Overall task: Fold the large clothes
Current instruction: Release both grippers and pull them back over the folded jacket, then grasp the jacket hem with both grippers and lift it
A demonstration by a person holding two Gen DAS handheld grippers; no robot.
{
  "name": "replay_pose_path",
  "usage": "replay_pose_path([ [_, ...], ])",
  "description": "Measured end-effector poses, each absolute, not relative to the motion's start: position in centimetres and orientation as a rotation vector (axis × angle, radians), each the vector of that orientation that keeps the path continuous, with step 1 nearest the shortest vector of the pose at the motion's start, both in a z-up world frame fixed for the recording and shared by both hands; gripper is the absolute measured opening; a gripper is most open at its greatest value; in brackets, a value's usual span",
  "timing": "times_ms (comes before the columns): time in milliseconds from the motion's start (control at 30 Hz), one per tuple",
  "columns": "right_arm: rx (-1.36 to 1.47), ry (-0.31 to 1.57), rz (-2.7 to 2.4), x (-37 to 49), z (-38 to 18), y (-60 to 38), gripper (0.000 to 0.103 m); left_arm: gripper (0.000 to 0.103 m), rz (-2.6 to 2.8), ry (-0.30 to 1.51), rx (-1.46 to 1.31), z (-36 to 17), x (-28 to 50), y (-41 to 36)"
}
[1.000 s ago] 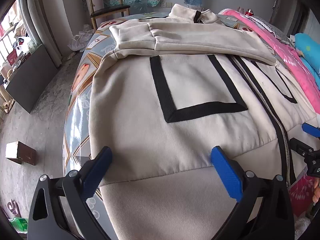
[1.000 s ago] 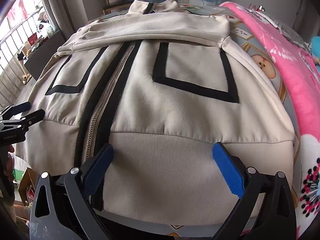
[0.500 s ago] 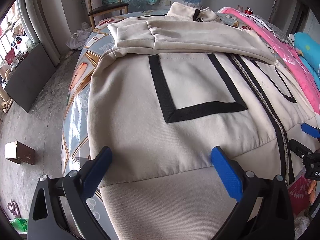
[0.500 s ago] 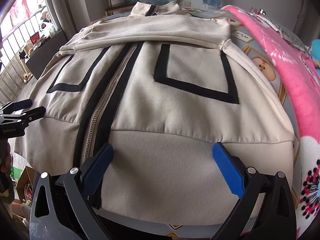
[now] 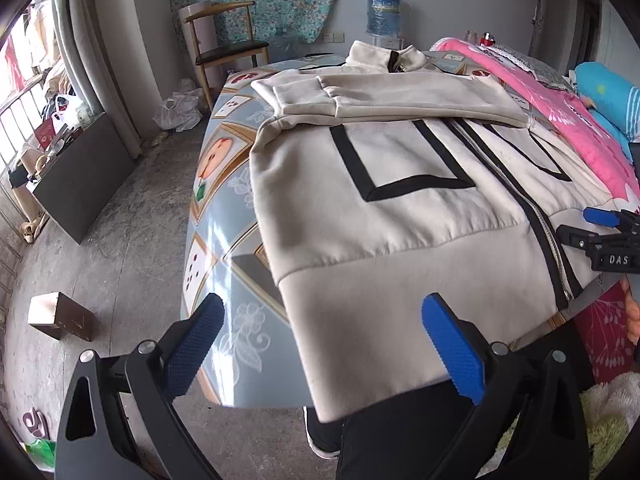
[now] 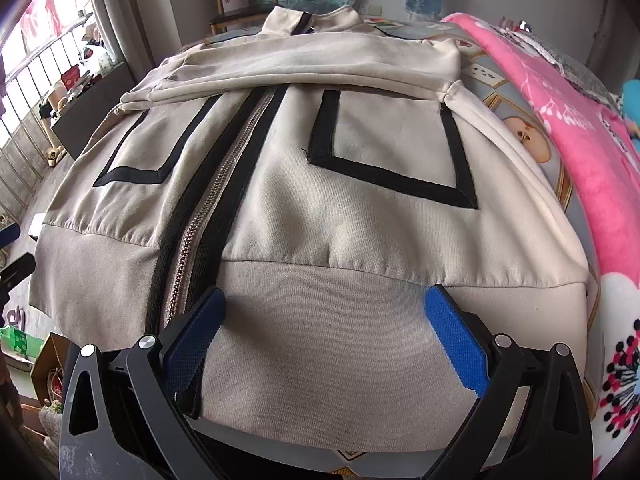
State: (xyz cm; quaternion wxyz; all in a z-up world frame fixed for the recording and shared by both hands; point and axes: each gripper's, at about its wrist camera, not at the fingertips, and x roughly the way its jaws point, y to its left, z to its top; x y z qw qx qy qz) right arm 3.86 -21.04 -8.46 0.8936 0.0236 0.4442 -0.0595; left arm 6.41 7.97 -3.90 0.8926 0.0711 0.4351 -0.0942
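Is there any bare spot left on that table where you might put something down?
Yes: a strip of patterned tabletop lies bare between the jacket and the table's floor-side edge. A narrower strip shows between the jacket and the pink blanket. The jacket covers the middle.

You've pulled your left gripper point(image 5: 320, 348) back and off to the left of the jacket point(image 5: 400, 216): its left pad point(image 5: 192, 352) now hangs over the tablecloth point(image 5: 224, 248) past the hem corner, not over cloth. Your right gripper point(image 6: 324, 340) has moved in closer, so the hem band fills more of its view.
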Motion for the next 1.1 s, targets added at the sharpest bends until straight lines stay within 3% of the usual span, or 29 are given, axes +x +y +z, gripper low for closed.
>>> replay_pose_path([
  [233,0.048,0.946,-0.12,4.3,-8.4,-21.0,0.096,0.083,-0.208,0.899,-0.032,-4.9,3.3,10.5],
  [500,0.046,0.944,-0.12,4.3,-8.4,-21.1,0.096,0.048,-0.288,0.976,-0.091,-6.3,4.3,10.1],
  [933,0.047,0.937,-0.115,4.1,-8.2,-21.1,0.096,0.031,-0.32,1.033,-0.231,-7.5,4.9,11.4],
  [1100,0.104,0.903,-0.134,1.4,-7.2,-23.3,0.092,0.02,-0.324,1.009,-0.202,-6.8,4.7,11.2],
])
